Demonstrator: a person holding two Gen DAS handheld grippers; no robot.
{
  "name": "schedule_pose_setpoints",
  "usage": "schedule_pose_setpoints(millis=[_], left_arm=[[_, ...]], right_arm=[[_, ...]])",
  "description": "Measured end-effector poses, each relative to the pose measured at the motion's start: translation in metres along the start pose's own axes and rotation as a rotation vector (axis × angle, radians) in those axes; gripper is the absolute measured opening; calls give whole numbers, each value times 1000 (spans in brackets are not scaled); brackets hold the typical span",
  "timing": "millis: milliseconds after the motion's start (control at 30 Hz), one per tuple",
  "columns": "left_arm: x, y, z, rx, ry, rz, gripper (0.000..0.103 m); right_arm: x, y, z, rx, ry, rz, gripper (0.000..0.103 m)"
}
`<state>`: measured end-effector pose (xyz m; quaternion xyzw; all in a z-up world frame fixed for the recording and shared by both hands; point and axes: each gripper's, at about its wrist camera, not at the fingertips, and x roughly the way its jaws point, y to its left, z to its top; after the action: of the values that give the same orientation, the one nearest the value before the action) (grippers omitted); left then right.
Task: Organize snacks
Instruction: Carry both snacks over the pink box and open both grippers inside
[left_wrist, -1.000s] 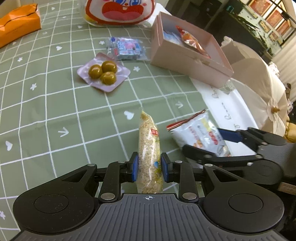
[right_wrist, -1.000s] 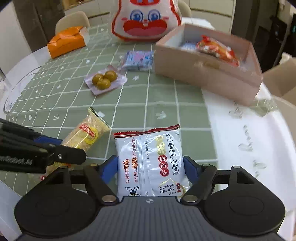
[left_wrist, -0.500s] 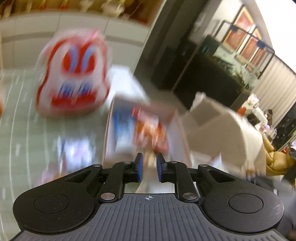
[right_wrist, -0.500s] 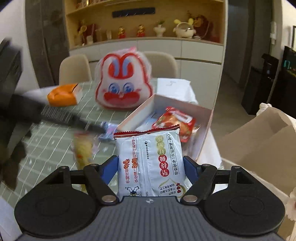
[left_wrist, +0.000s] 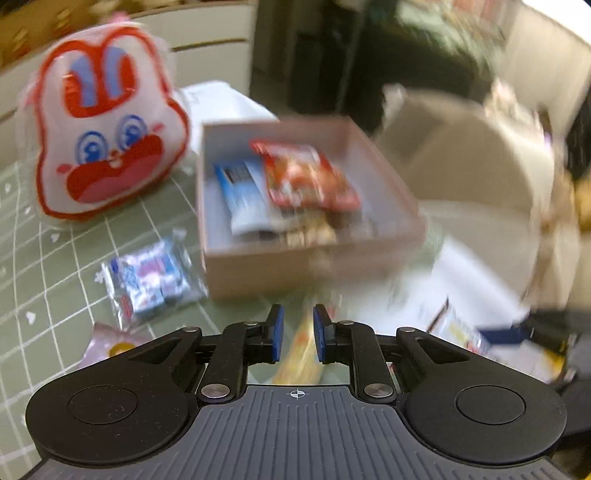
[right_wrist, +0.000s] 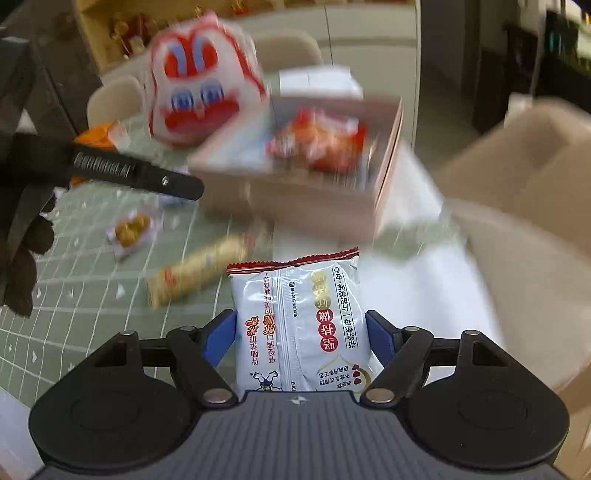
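Gripping the white snack packet (right_wrist: 301, 325) between its fingers, the right gripper (right_wrist: 301, 332) hovers near the pink box (right_wrist: 314, 192). Left gripper (left_wrist: 297, 334) fingers stand narrow and empty above the yellow stick pack (right_wrist: 199, 269) on the worktop (right_wrist: 92, 295).

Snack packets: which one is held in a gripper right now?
The white packet with red trim, clamped between the right gripper's jaws. The long yellow packet lies loose on the table; the red one sits in the box.

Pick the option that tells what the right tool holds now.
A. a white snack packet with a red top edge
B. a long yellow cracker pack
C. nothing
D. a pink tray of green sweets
A: in the right wrist view the white snack packet sits clamped between the blue pads of the right tool, lifted above the table.
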<state>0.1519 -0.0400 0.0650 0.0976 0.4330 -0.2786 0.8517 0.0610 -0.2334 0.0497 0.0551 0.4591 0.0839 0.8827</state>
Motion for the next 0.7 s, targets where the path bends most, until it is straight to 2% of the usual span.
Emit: schedule_pose_setpoints(millis=[100,267,300,333,700], left_arm=[[11,-10,-11,89,45,-7,25],[28,-10,-14,118,80,1,29],[30,-8,-14,114,88,3,34],[31,-7,-13,103,91,-2,35],[31,3,-14,89,100,-33,38]], right_arm=[[6,12,-14,10,28,-3,76],[9,27,-29,4,42,-42,77],[9,29,-31,1,39,-54,77],[8,31,-33,1,39,-66,77],[3,38,-41,27,42,-132,77]])
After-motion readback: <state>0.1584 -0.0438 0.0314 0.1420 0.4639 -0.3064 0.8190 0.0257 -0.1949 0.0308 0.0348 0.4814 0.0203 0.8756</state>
